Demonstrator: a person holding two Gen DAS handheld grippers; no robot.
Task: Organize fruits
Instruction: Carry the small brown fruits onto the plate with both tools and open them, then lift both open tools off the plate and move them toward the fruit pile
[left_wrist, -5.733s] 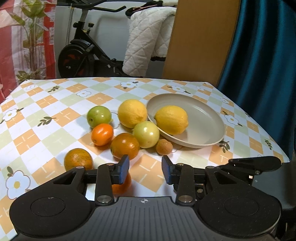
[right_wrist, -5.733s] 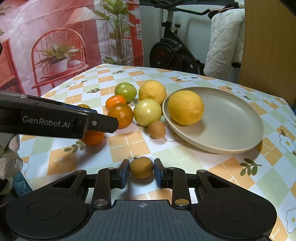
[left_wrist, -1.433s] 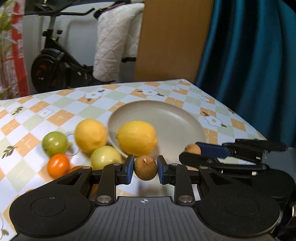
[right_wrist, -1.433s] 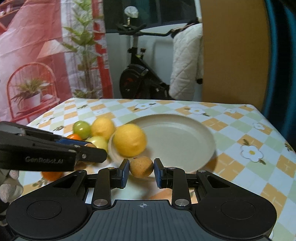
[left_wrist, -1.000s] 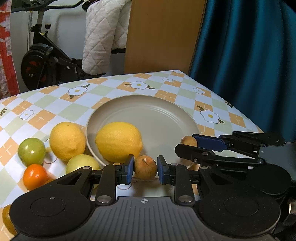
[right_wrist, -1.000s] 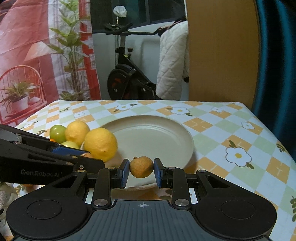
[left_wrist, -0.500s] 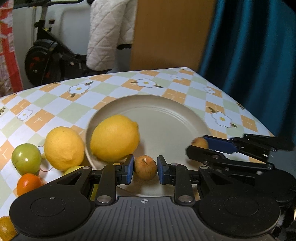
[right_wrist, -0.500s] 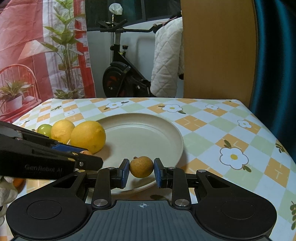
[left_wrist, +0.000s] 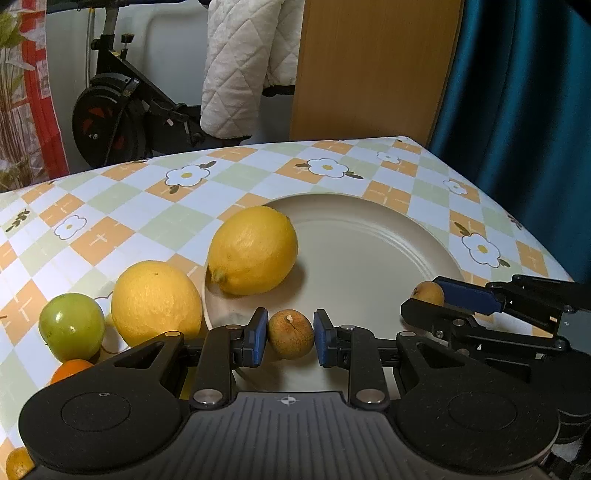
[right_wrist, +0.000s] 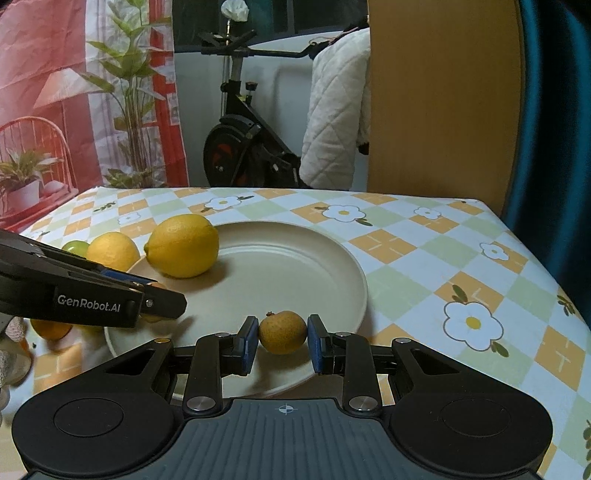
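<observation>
A beige plate (left_wrist: 376, 251) (right_wrist: 280, 266) lies on the checked tablecloth with one big lemon (left_wrist: 253, 250) (right_wrist: 183, 245) in its left part. My left gripper (left_wrist: 290, 334) is shut on a small brown longan (left_wrist: 291, 333) over the plate's near left rim. My right gripper (right_wrist: 282, 332) is shut on a second small brown longan (right_wrist: 283, 331) over the plate's near edge. In the left wrist view that second longan (left_wrist: 427, 293) shows at the right gripper's tip. A second lemon (left_wrist: 157, 297), a green fruit (left_wrist: 72, 326) and an orange one (left_wrist: 70, 369) lie left of the plate.
The table ends just right of the plate, where a teal curtain (left_wrist: 524, 92) hangs. A wooden panel (right_wrist: 443, 99), a quilted white cloth (left_wrist: 243, 62) and an exercise bike (right_wrist: 243, 147) stand behind the table. Another orange fruit (right_wrist: 51, 330) lies near the left gripper.
Both grippers have drifted forward and slightly down over the plate, each keeping its longan. The plate and lemon now look nearer and larger.
</observation>
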